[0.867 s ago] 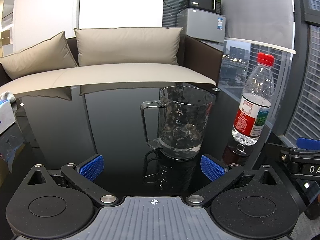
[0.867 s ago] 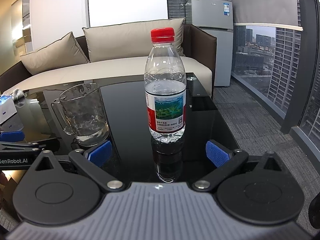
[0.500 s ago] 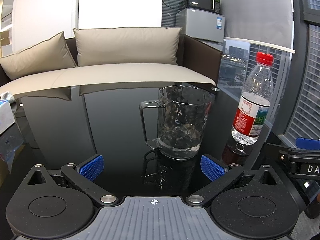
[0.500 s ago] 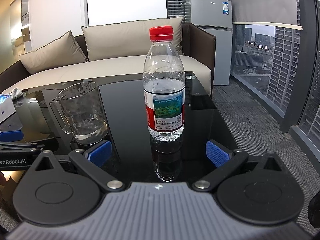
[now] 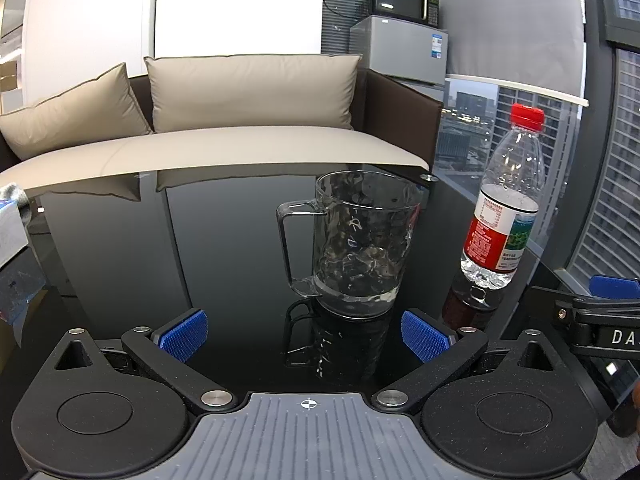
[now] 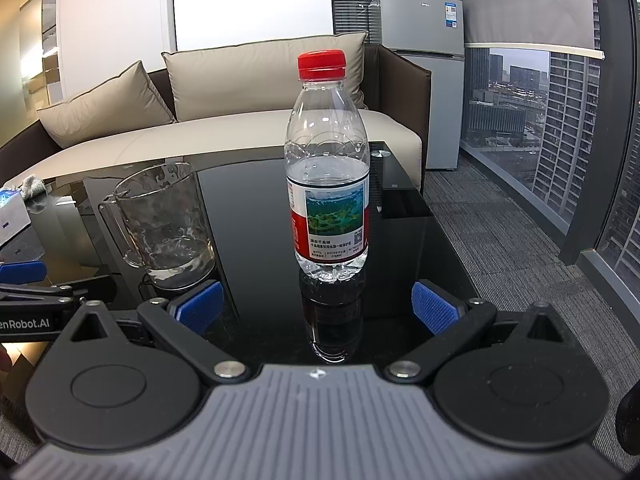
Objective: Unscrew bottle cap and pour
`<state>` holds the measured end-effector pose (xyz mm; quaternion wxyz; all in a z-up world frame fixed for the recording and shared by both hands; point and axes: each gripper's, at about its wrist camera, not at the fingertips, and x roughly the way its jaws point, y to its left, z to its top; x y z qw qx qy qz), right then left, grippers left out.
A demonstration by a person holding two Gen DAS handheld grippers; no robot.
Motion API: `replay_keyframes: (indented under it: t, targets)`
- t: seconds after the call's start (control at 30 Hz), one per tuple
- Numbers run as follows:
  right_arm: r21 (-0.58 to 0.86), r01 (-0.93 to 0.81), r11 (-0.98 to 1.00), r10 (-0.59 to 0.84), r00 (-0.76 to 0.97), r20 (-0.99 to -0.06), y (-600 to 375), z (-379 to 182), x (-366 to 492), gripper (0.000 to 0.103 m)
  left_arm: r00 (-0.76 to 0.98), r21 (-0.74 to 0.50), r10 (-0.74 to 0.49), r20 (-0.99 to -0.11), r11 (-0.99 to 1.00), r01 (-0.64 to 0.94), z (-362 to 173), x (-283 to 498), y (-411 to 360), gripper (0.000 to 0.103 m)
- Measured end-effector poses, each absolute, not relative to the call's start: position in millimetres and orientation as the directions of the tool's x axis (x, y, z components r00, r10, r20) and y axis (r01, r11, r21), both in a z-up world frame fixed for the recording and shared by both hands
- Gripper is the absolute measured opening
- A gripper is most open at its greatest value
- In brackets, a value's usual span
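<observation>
A clear water bottle (image 6: 327,200) with a red cap (image 6: 321,65) and a red and green label stands upright on the black glass table (image 6: 256,240), about half full. It also shows at the right in the left wrist view (image 5: 502,216), cap (image 5: 527,117) on. A clear glass mug (image 5: 362,240) with a handle on its left stands left of the bottle, and shows in the right wrist view (image 6: 162,226). My left gripper (image 5: 306,336) is open and empty, just short of the mug. My right gripper (image 6: 318,307) is open and empty, just short of the bottle.
A beige sofa with cushions (image 5: 248,92) runs behind the table. A tissue box (image 6: 12,216) sits at the table's far left. A small fridge with a microwave (image 6: 420,8) stands at the back right. The table's right edge (image 6: 448,232) drops to carpet by the windows.
Both views have shifted only slightly: the bottle and mug sit a touch further left in frame. Both grippers stay open and nothing on the table has moved.
</observation>
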<state>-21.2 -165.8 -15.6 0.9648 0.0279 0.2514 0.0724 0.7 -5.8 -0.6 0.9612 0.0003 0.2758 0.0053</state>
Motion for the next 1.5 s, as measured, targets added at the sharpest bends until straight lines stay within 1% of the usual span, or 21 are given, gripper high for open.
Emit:
replay_keyframes:
  t: [1.23,1.3,1.5]
  targets:
    - [0.089,-0.114,0.989,0.143,0.855,-0.499,-163,-15,-18,0.103,0.845,0.009,0.009,-0.535,1.000,-0.006,-5,8,-18,0.102]
    - [0.089,-0.113,0.990,0.143,0.855,-0.499,-163,-15,-17,0.103,0.845,0.006,0.000,-0.535,1.000,0.004,-1,0,-3,0.102]
    - [0.091,-0.109,0.990,0.140,0.856,-0.498,-163,-15,-17,0.103,0.845,0.004,-0.003,-0.535,1.000,0.006,-2,1,-4,0.102]
